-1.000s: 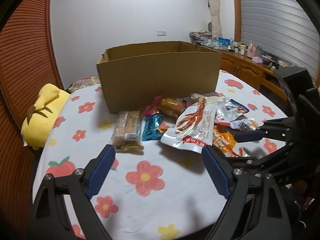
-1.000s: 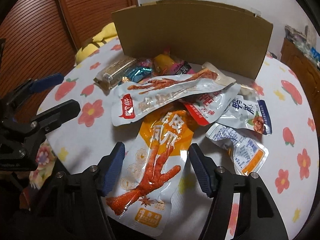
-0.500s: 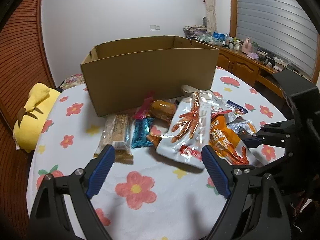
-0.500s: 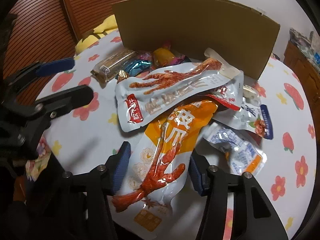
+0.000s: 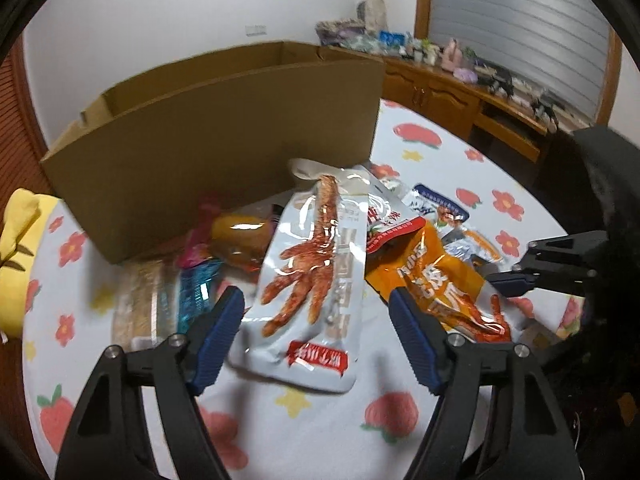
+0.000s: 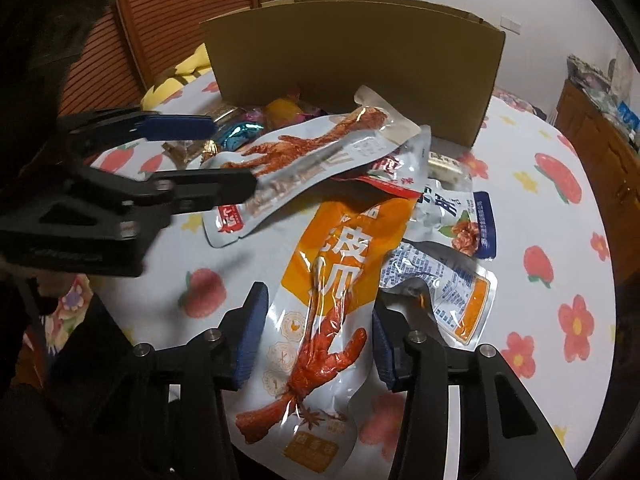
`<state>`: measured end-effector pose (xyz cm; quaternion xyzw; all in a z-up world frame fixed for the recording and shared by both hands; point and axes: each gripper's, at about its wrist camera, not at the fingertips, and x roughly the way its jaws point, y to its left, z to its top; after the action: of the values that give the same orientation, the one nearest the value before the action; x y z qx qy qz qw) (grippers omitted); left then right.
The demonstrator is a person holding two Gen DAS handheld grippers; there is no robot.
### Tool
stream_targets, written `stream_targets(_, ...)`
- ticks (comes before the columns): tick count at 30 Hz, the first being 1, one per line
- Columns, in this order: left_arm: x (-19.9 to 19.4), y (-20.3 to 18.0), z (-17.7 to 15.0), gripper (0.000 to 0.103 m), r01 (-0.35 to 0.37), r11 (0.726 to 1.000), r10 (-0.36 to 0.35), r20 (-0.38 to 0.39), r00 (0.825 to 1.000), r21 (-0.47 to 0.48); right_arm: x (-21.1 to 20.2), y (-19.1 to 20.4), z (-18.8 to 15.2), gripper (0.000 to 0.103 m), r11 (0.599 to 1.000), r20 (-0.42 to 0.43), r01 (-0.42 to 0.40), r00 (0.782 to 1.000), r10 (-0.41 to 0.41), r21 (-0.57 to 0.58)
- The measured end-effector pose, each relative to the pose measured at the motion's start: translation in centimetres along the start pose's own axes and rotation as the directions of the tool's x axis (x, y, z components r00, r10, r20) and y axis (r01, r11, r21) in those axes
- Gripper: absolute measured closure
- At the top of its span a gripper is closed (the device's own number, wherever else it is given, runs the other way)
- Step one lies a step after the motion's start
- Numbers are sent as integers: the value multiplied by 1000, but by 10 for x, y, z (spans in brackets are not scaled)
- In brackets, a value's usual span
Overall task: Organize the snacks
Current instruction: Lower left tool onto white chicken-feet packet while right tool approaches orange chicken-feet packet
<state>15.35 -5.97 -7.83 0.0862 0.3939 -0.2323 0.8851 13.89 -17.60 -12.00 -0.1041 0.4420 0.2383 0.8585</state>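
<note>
A pile of snack packets lies on the flowered tablecloth in front of an open cardboard box. My left gripper is open, its fingers on either side of the near end of a white chicken-foot pouch. My right gripper is open, straddling an orange chicken-foot pouch, which also shows in the left wrist view. The white pouch and the box also show in the right wrist view. The left gripper appears there too.
Other snacks lie around: a brown bar, a blue wrapper, an orange bun packet, small white-blue packets. A yellow plush sits at the table's left edge. A wooden cabinet stands behind.
Both grippers have moved forward toward the pile. The left one now straddles the white pouch and the right one the orange pouch. Both stay open.
</note>
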Motion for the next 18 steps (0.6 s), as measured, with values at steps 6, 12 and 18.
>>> stream_targets(6, 16, -9, 11, 28, -4, 999, 6, -46, 999, 33, -4, -3, -6, 53, 1000, -2, 17, 1000, -17, -19)
stream_targets(12, 31, -6, 19, 28, -28, 999, 30, -80, 996, 33, -4, -5, -9, 52, 1000, 0, 17, 1000, -17, -17)
stream_targets(18, 39, -2, 21, 28, -20, 999, 23, -96, 995, 32, -4, -5, -10, 43, 1000, 3, 13, 1000, -13, -6)
